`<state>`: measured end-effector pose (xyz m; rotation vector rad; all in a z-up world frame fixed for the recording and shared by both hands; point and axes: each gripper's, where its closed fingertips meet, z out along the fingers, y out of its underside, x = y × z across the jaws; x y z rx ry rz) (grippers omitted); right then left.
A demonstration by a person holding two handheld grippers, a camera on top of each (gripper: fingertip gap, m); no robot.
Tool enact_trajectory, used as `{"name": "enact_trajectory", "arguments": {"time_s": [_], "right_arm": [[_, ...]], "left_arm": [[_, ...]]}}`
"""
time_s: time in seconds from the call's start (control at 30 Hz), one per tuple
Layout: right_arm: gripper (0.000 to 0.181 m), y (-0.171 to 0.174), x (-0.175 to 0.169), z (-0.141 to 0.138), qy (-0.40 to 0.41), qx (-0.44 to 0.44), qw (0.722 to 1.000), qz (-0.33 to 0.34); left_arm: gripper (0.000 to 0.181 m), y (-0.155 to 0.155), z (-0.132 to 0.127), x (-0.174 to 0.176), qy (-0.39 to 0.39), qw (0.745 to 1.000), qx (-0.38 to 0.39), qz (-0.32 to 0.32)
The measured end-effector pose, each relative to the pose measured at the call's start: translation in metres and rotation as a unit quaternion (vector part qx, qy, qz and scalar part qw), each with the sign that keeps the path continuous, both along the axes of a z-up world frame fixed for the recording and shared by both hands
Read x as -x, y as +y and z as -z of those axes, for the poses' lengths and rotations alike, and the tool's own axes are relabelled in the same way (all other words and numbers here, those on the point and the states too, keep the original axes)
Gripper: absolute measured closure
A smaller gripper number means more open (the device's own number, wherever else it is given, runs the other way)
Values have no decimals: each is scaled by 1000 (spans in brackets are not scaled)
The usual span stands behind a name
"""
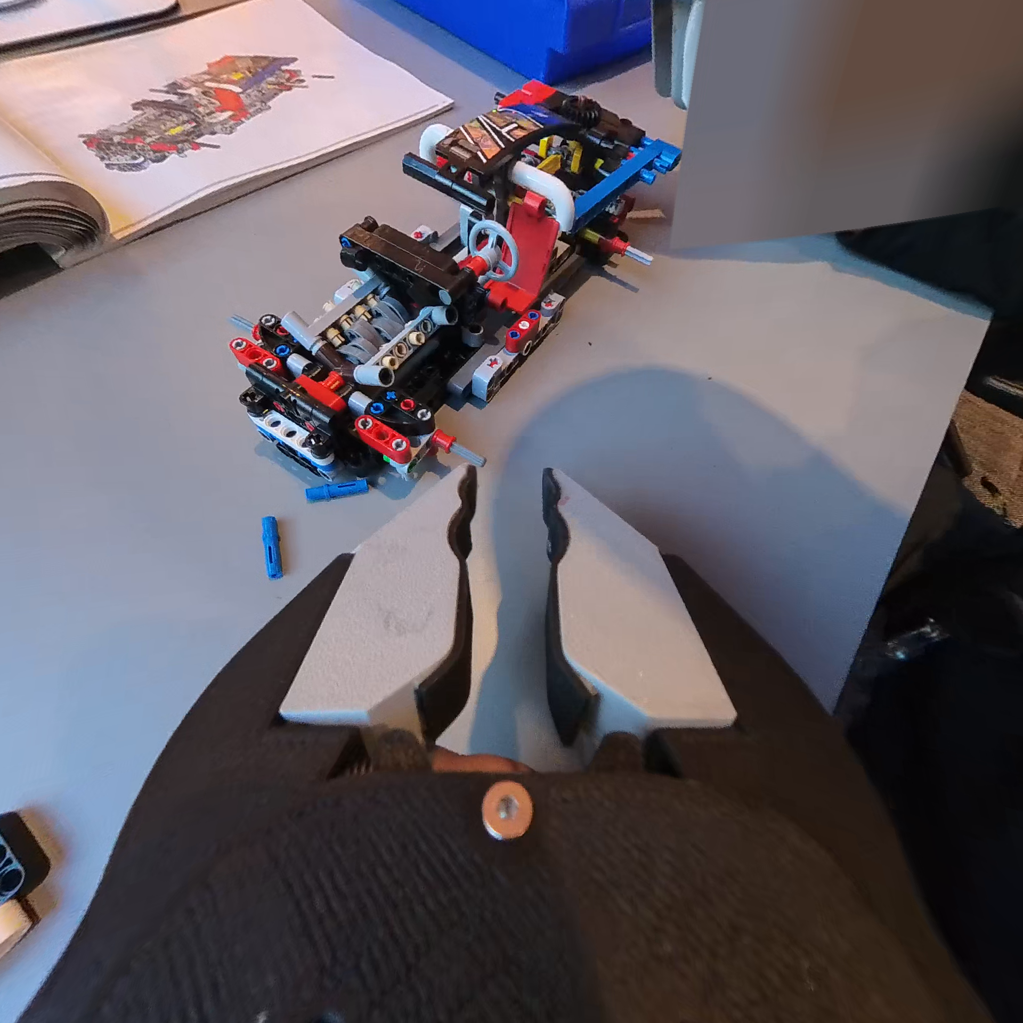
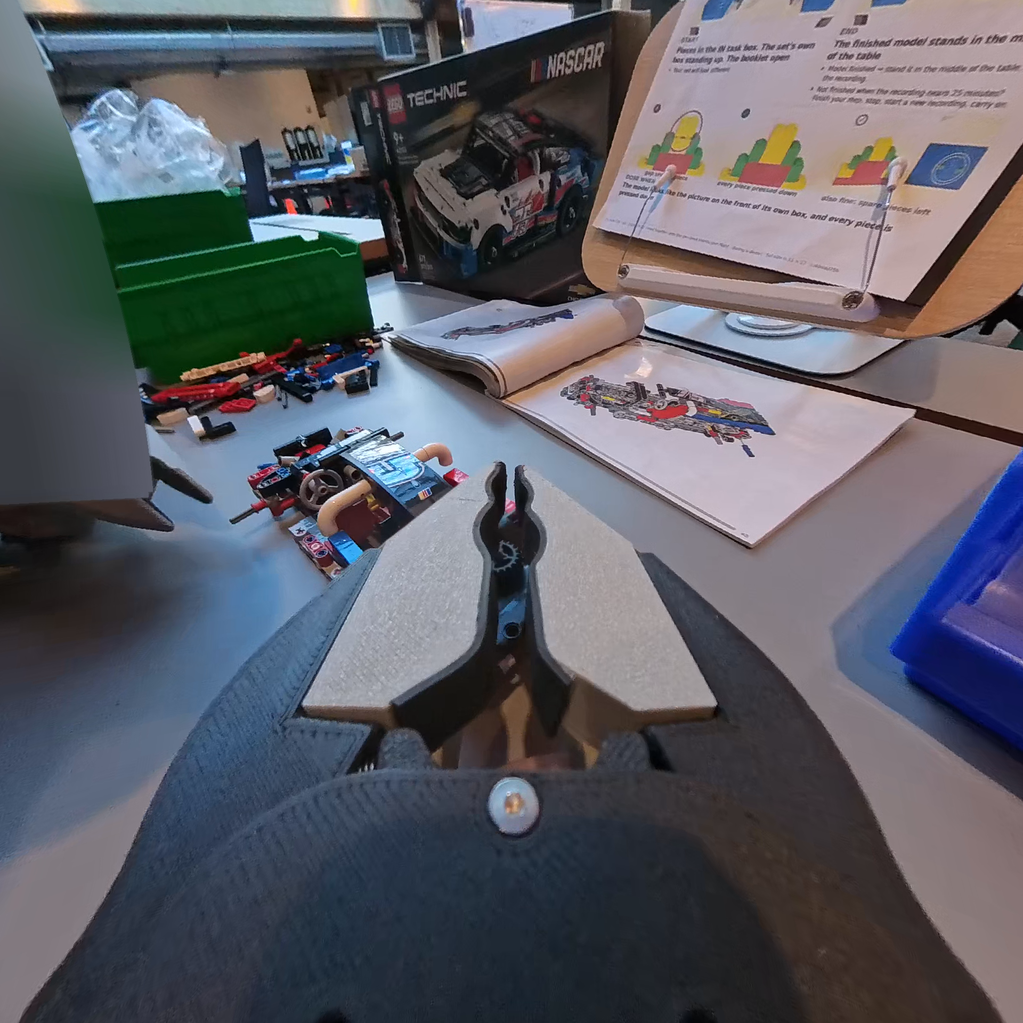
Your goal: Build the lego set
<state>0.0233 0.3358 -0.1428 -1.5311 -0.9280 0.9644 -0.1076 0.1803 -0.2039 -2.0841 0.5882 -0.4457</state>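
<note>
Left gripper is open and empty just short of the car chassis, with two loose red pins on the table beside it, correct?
Not quite: the two loose pins are blue, not red, as the left wrist view shows. The rest holds: the left gripper is open and empty just short of the car chassis.

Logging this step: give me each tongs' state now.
Left tongs: open, empty, hovering just short of the car chassis.
Right tongs: nearly shut; whether they grip anything cannot be told.
</note>
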Motion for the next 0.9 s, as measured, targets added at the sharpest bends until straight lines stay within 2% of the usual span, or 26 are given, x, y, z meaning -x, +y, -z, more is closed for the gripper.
{"name": "enact_trajectory", "arguments": {"time_s": [0.13,0.27,0.33,0.4,0.5,0.6,0.9], "right_arm": [[181,1,-1,2,-8,-7,1000,3],[181,5,-5,0,-9,-16,1000,14],[181,7,-8,-4,-5,-28,999,21],[181,9,-10,-4,-5,-28,999,26],[181,5,-8,-5,0,-23,1000,19],[181,4,-4,0,-10,-23,1000,16],[181,3,-1,3,-20,-27,999,14]], "left_arm": [[160,2,-4,4,-6,1000,-13,-16],[160,7,-4,17,-10,998,-8,-58],[157,7,1,35,11,996,7,-85],[156,9,-5,60,33,992,0,-122],[155,12,-6,83,30,987,19,-155],[150,10,8,88,49,985,68,-150],[154,15,28,92,85,983,80,-144]]}}
